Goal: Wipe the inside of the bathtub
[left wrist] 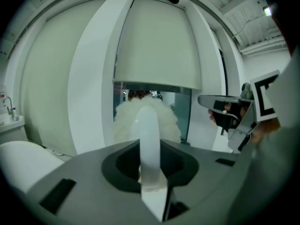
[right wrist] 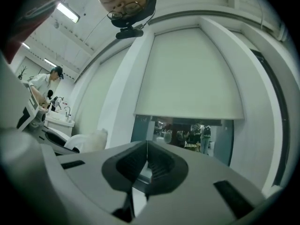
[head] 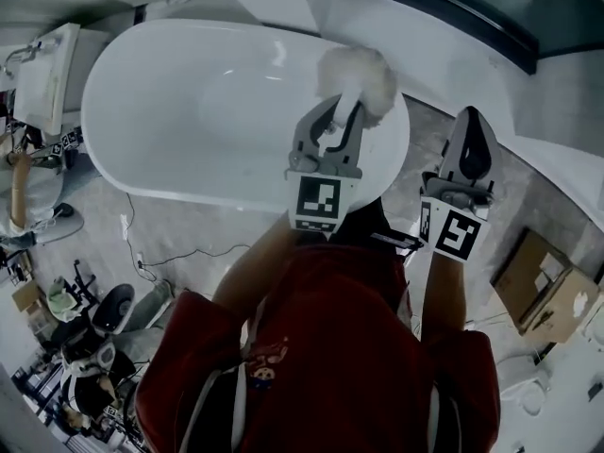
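A white freestanding bathtub (head: 142,130) lies below me in the head view. My left gripper (head: 342,111) is shut on the white handle (left wrist: 149,139) of a fluffy white duster (head: 359,75), whose head hangs over the tub's right end. The duster head (left wrist: 146,118) rises past the jaws in the left gripper view. My right gripper (head: 470,147) is held to the right of the tub, outside it, jaws shut with nothing between them (right wrist: 146,165). The right gripper (left wrist: 234,114) also shows at the right of the left gripper view.
A toilet (head: 42,78) stands at the tub's left end. Cardboard boxes (head: 547,291) sit on the floor at the right. A cable (head: 170,253) runs across the tiled floor in front of the tub. A person (right wrist: 44,90) stands far left by a basin.
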